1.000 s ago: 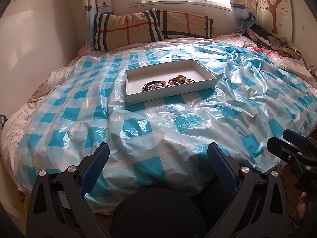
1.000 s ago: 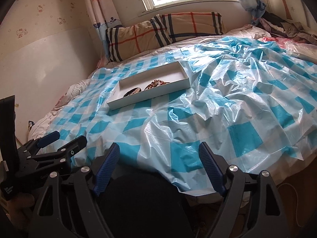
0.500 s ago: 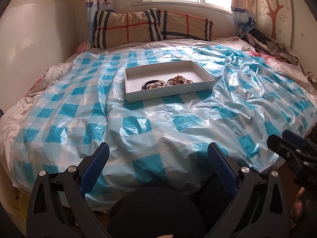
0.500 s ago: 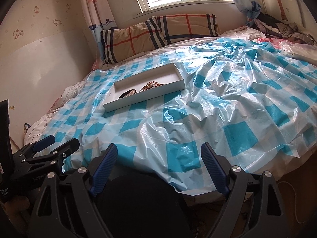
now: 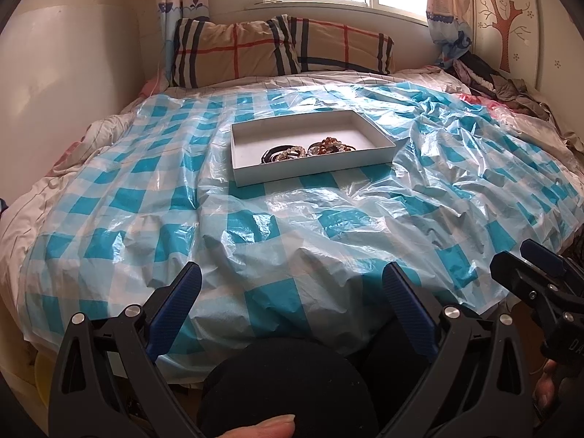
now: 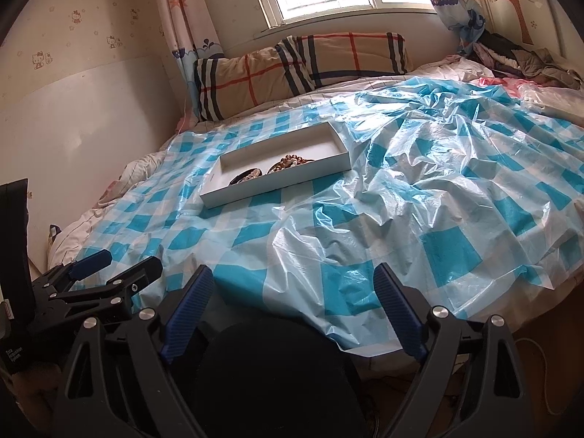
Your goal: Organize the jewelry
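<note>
A shallow white tray (image 5: 379,138) lies on the bed's blue-checked plastic sheet (image 5: 255,226), mid-bed. Inside it sit beaded bracelets (image 5: 330,145) and a dark bangle (image 5: 272,153), bunched near the front wall. The tray also shows in the right wrist view (image 6: 328,135) with the bracelets (image 6: 290,162). My left gripper (image 5: 290,284) is open and empty, held back at the bed's near edge, far from the tray. My right gripper (image 6: 292,288) is open and empty, also at the near edge. Each gripper shows in the other's view, the right one (image 5: 525,266) and the left one (image 6: 116,266).
Plaid pillows (image 5: 281,51) lie at the headboard under the window. A heap of clothes (image 5: 500,84) sits at the far right corner. A wall (image 6: 73,116) runs along the bed's left side. The plastic sheet is crumpled on the right half (image 6: 456,168).
Both grippers have pulled back and lifted a little from the bed, so the tray looks smaller and the far wall shows more. Both stay open and empty.
</note>
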A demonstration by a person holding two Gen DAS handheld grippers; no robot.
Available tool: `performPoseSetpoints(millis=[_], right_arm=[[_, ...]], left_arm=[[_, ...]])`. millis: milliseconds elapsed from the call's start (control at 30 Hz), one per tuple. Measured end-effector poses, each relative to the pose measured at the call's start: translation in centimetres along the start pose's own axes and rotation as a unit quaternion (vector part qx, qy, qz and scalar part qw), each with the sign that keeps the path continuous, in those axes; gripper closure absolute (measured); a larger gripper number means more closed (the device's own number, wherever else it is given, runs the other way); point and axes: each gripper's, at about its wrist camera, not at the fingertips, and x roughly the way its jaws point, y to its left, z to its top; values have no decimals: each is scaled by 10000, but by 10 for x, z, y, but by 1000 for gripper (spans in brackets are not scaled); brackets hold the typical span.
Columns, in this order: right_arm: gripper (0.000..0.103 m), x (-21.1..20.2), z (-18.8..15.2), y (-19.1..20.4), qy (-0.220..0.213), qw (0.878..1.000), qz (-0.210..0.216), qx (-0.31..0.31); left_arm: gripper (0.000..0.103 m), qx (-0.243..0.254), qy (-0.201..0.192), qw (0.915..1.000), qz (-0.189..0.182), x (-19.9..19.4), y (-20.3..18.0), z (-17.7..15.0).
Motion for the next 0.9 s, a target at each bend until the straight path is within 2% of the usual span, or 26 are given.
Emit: performPoseSetpoints(millis=[900], right_arm=[[13,-7,-1,4,-170,9997,-91,-172]], left_arm=[[8,17,-7,10000,27,0,2,1]])
